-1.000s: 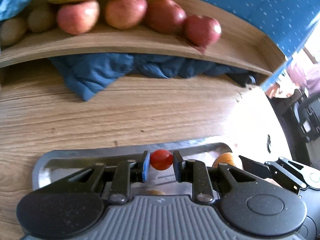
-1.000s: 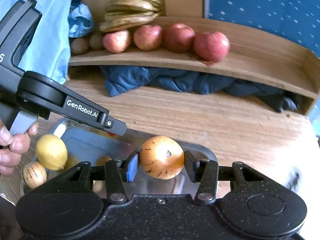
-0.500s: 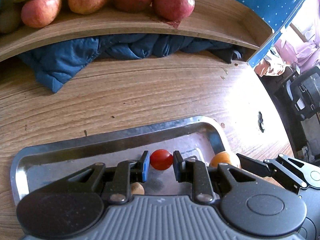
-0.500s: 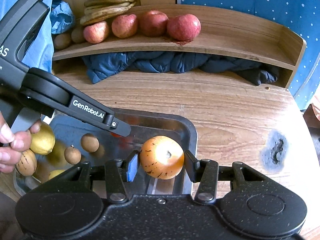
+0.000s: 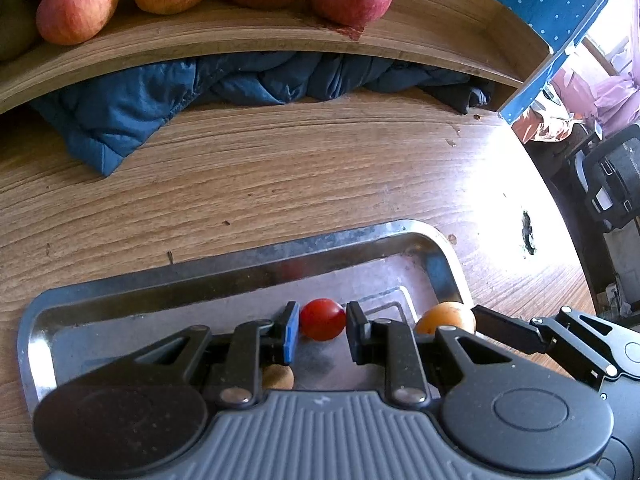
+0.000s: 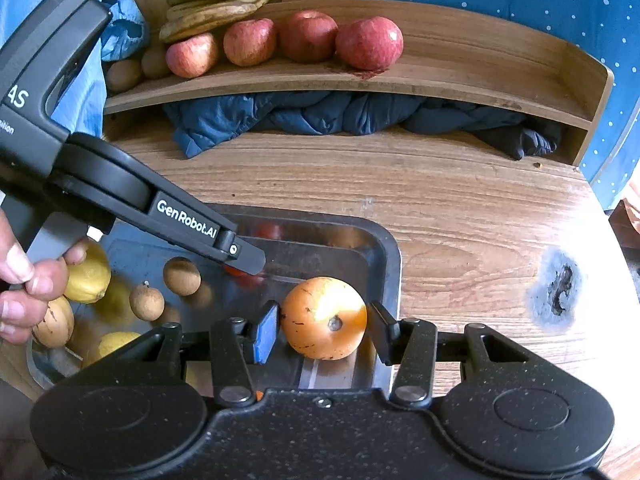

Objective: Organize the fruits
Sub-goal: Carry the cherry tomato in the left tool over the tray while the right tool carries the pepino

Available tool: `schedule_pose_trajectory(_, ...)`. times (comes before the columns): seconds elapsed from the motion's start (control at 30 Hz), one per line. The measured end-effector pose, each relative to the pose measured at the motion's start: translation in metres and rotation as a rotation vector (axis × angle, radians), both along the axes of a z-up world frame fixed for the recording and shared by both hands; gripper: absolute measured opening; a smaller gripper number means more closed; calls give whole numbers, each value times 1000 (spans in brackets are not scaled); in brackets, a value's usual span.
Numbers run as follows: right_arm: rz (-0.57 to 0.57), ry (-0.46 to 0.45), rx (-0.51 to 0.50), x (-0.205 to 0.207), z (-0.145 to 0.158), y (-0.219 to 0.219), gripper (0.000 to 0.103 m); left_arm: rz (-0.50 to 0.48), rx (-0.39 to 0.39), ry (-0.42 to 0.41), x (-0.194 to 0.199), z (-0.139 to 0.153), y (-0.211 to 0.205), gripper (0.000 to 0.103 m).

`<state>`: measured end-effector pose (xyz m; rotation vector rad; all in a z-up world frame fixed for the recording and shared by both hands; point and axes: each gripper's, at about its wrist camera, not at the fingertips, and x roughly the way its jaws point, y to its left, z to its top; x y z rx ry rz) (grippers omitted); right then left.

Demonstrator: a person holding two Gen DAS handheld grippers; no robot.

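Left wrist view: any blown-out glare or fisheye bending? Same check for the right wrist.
Left wrist view: sunlight washes out the table at right, and the shelf bows into an arc. Right wrist view: milder glare on the table near the burn mark; the tray mirrors the fruit; corners are vignetted.

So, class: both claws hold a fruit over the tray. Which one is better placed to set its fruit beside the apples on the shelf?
Probably the right claw: its orange fruit sits at the tray's right end, nearer the shelf's bare stretch beside the apples. The left claw grips a small tomato further left.
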<state>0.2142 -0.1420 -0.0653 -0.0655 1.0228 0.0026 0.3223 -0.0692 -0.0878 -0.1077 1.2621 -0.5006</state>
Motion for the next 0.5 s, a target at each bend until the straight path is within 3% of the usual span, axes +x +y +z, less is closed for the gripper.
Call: schedule_pose_trajectory(0.5,9,-6,-1,2,-1,1,50,31,13,0,1,0,4,27)
